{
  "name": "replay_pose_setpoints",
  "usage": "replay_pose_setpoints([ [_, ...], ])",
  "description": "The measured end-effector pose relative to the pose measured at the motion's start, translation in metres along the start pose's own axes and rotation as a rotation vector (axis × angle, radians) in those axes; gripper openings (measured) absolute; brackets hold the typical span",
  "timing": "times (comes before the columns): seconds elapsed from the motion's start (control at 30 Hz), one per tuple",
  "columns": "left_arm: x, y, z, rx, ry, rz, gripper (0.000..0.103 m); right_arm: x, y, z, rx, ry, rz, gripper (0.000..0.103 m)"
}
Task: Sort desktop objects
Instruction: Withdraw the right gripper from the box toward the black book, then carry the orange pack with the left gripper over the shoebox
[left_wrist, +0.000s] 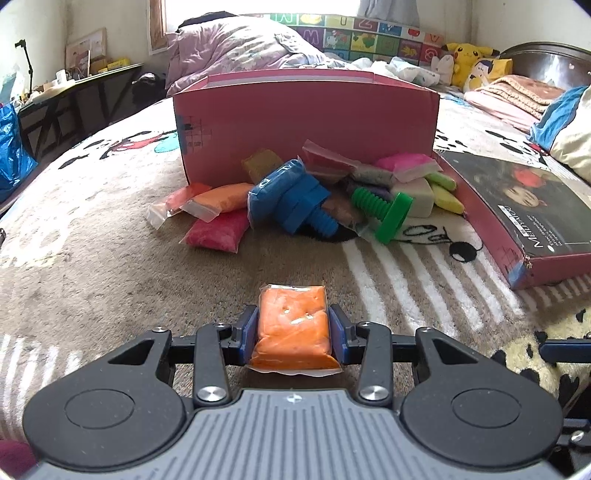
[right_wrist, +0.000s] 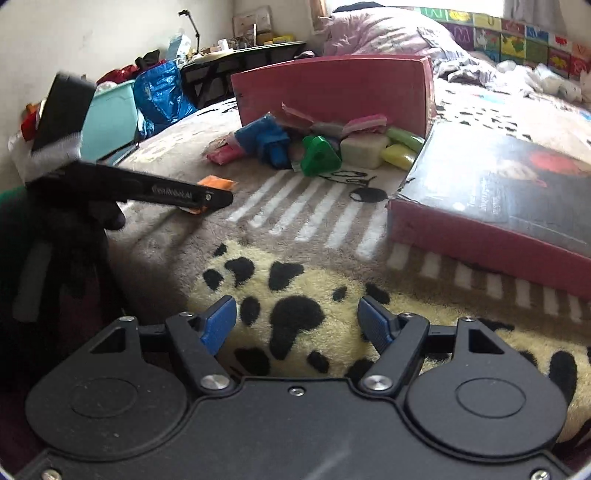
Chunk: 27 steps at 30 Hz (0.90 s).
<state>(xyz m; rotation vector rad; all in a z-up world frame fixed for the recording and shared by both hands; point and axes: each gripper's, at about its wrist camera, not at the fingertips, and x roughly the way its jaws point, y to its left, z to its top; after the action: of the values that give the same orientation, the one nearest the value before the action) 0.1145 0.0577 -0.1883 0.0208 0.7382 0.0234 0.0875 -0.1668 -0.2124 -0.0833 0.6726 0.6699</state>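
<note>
My left gripper (left_wrist: 293, 325) is shut on an orange clay packet (left_wrist: 291, 328), held low over the blanket. It also shows in the right wrist view (right_wrist: 212, 182) beside the left gripper's arm. Ahead, a pile lies against an upright pink box (left_wrist: 306, 122): a blue toy bolt (left_wrist: 299, 203), a green toy bolt (left_wrist: 384, 206), a red packet (left_wrist: 216, 230), an orange packet (left_wrist: 218, 201) and yellow-green blocks (left_wrist: 447, 192). My right gripper (right_wrist: 297, 323) is open and empty over a spotted yellow patch of blanket, well short of the pile (right_wrist: 314, 144).
A flat pink box lid (left_wrist: 517, 218) with a dark printed top lies right of the pile, also in the right wrist view (right_wrist: 498, 195). Everything rests on a plush blanket on a bed. A dark desk (left_wrist: 74, 96) and blue bag (right_wrist: 162, 92) stand at left.
</note>
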Motion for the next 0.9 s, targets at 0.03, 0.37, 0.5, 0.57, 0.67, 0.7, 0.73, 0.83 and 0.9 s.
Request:
replay_pose_setpoints([
  [0.03,0.000,0.000,0.000,0.002,0.004,0.002,0.039,0.001,0.002,-0.002,-0.014,-0.002,0.000,0.080],
  [0.37,-0.008,0.007,0.018,-0.004,0.000,0.026,0.039,0.011,0.009,-0.010,-0.048,-0.010,0.020,0.102],
  [0.5,-0.013,0.014,0.043,0.006,-0.042,0.039,0.039,0.012,0.010,-0.013,-0.059,-0.022,0.015,0.102],
  [0.57,-0.017,0.017,0.059,0.012,-0.071,0.041,0.039,0.013,0.011,-0.014,-0.061,-0.030,0.011,0.102],
  [0.67,-0.024,0.022,0.086,0.013,-0.121,0.037,0.039,0.015,0.012,-0.016,-0.066,-0.046,0.005,0.102],
  [0.7,-0.025,0.023,0.095,0.012,-0.138,0.034,0.039,0.015,0.012,-0.017,-0.074,-0.050,0.003,0.102],
  [0.73,-0.026,0.024,0.104,0.012,-0.155,0.031,0.039,0.016,0.013,-0.017,-0.086,-0.053,-0.001,0.102],
  [0.83,-0.026,0.026,0.132,0.012,-0.199,0.023,0.039,0.018,0.017,-0.019,-0.121,-0.056,-0.014,0.102],
  [0.9,-0.020,0.027,0.150,0.018,-0.212,0.024,0.039,0.019,0.017,-0.018,-0.128,-0.056,-0.017,0.102],
])
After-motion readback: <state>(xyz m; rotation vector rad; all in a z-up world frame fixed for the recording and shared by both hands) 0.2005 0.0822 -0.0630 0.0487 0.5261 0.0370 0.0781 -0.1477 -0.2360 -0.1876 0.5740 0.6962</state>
